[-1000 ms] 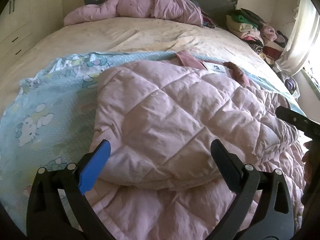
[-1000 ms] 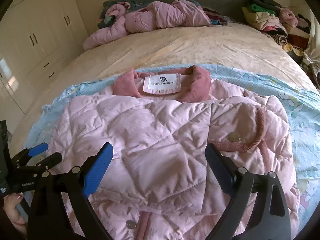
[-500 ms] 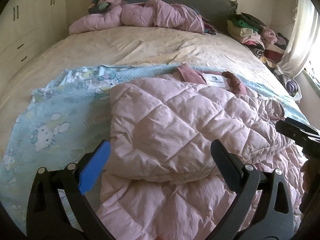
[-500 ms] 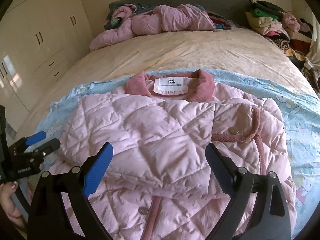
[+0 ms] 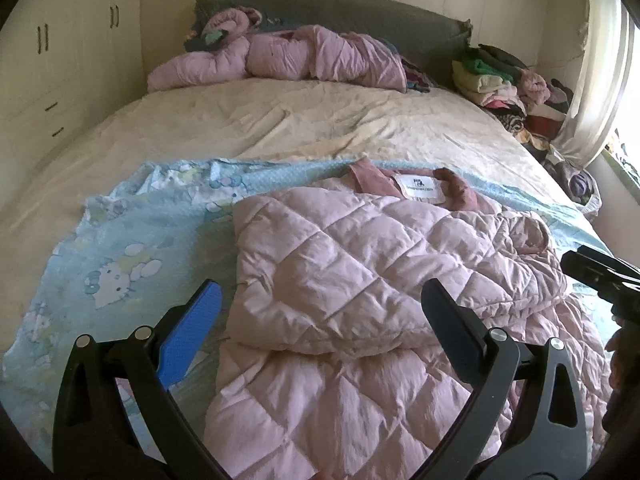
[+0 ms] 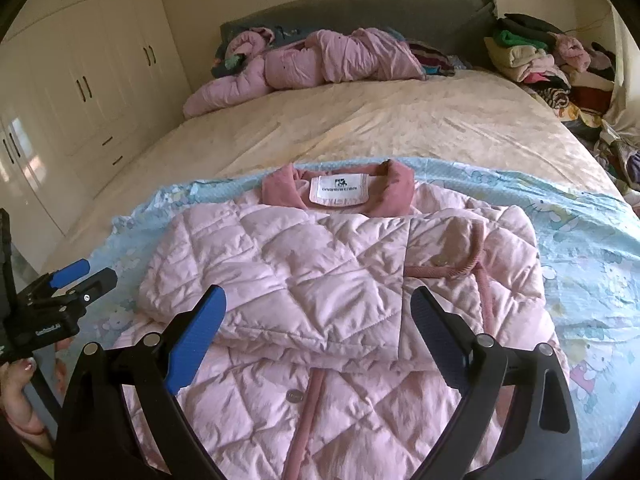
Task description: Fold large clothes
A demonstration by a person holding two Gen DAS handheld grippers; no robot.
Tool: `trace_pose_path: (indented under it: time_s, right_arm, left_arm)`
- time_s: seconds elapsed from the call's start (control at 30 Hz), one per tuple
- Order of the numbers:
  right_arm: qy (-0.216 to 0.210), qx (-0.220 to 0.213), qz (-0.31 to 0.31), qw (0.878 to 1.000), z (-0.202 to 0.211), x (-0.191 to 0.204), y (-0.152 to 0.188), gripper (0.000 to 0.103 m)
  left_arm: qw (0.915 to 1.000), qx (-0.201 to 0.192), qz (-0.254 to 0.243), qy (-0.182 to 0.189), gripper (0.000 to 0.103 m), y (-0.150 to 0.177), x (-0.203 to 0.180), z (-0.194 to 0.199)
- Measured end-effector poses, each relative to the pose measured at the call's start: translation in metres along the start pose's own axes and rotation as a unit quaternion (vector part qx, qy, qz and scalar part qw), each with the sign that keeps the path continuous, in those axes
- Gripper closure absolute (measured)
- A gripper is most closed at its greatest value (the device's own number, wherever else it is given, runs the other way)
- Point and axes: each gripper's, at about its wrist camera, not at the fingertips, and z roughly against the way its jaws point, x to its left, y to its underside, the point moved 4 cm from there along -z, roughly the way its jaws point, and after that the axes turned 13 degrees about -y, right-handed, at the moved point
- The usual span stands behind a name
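Observation:
A pink quilted jacket (image 5: 360,276) (image 6: 320,280) lies on a light blue cartoon-print blanket (image 5: 120,248) (image 6: 580,248) on the bed, collar and white label (image 6: 340,194) at the far end. Its sleeves are folded across the chest. My left gripper (image 5: 320,312) hovers open over the jacket's left edge, holding nothing. My right gripper (image 6: 318,312) hovers open over the jacket's middle, also holding nothing. In the right wrist view the left gripper (image 6: 68,280) shows at the left edge, held by a hand (image 6: 16,396).
The cream bedspread (image 5: 300,120) stretches beyond the blanket. Crumpled pink padded clothes (image 5: 280,60) (image 6: 312,60) lie by the grey headboard (image 6: 360,8). Stacked folded clothes (image 5: 504,80) (image 6: 540,60) sit at the far right. White wardrobes (image 6: 80,80) line the left wall.
Both grippers have drawn back and risen from the jacket, so more of the bed and room shows. The jacket lies still with its sleeves folded in.

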Motion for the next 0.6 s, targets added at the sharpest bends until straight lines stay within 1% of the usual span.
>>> trace_pose_path:
  time_s: [0.27, 0.37, 0.47, 0.57, 0.6]
  right_arm:
    - [-0.006, -0.004, 0.005, 1.000, 0.033, 0.003, 0.015, 0.010]
    - [-0.006, -0.015, -0.001, 1.000, 0.048, 0.001, 0.021, 0.010]
    - [-0.008, -0.026, -0.008, 1.000, 0.065, -0.001, 0.025, 0.010]
    - [-0.011, -0.036, -0.004, 0.999, 0.084, 0.001, 0.030, 0.010]
    - [-0.013, -0.037, -0.003, 0.999, 0.089, 0.002, 0.031, 0.009]
  left_arm:
    - [0.9997, -0.026, -0.002, -0.003, 0.009, 0.009, -0.004, 0.037]
    - [0.9993, -0.037, 0.005, 0.003, 0.009, 0.012, -0.005, 0.052]
    - [0.9986, -0.051, 0.010, 0.001, 0.009, 0.016, -0.006, 0.068]
    - [0.9981, -0.060, 0.014, 0.002, 0.009, 0.022, -0.007, 0.083]
    - [0.9979, -0.062, 0.016, 0.002, 0.009, 0.026, -0.006, 0.088]
